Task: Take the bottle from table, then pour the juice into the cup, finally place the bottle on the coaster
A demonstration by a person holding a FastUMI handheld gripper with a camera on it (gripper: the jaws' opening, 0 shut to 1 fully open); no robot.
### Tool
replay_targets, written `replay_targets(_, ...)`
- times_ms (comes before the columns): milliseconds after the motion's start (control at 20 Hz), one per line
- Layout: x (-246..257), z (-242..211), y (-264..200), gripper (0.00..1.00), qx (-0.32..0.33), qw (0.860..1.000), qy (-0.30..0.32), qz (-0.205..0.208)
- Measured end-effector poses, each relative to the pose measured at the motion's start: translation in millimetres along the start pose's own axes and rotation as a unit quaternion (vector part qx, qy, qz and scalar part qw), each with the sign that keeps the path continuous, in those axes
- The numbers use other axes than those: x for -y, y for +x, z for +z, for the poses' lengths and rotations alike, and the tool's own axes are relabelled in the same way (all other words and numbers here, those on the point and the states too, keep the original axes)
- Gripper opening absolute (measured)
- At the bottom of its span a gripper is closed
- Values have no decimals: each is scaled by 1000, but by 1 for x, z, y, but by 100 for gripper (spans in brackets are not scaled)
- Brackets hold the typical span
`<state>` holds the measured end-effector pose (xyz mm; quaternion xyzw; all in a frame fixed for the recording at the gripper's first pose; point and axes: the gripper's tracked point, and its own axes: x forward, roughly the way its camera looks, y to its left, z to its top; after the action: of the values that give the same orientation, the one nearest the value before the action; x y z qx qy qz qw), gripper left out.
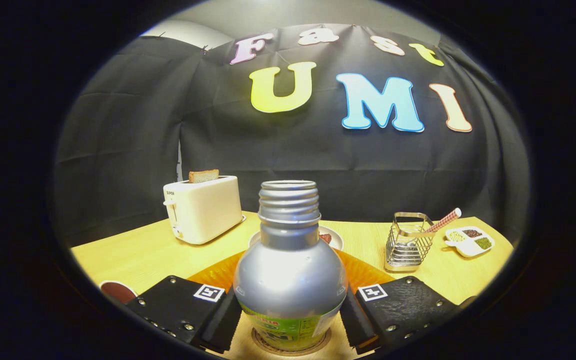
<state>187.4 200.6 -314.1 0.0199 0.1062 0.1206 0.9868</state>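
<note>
Gripper view: my gripper holds the silver bottle, both fingers pressed against its sides. The bottle stands upright, uncapped, on the round coaster. Beyond the bottle sit a toaster and a wire rack.

No text can be read with certainty. Each finger of the gripper bears a square black-and-white marker – a coded pattern, not letters. Between the fingers, both pads pressing its sides, the bottle carries a green label with print too small and curved to read. Beyond the left finger, the toaster shows a tiny illegible brand mark.
</note>
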Motion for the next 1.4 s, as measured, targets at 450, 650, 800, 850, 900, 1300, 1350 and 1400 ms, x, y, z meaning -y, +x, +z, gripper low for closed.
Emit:
replay_targets(450,-4,2,1,82,36,999,-14,11)
replay_targets(650,-3,3,-2,84,42,999,-23,4)
replay_targets(800,5,32,-17,96,70,997,-14,-18)
replay_targets(850,7,43,-24,96,74,997,-10,-23)
replay_targets(900,7,53,-31,96,77,997,-5,-23)
replay_targets(1300,46,153,-127,96,84,995,13,-60)
replay_targets(1350,54,160,-138,96,82,995,13,-61)
replay_targets(1400,56,169,-149,96,78,996,20,-49)
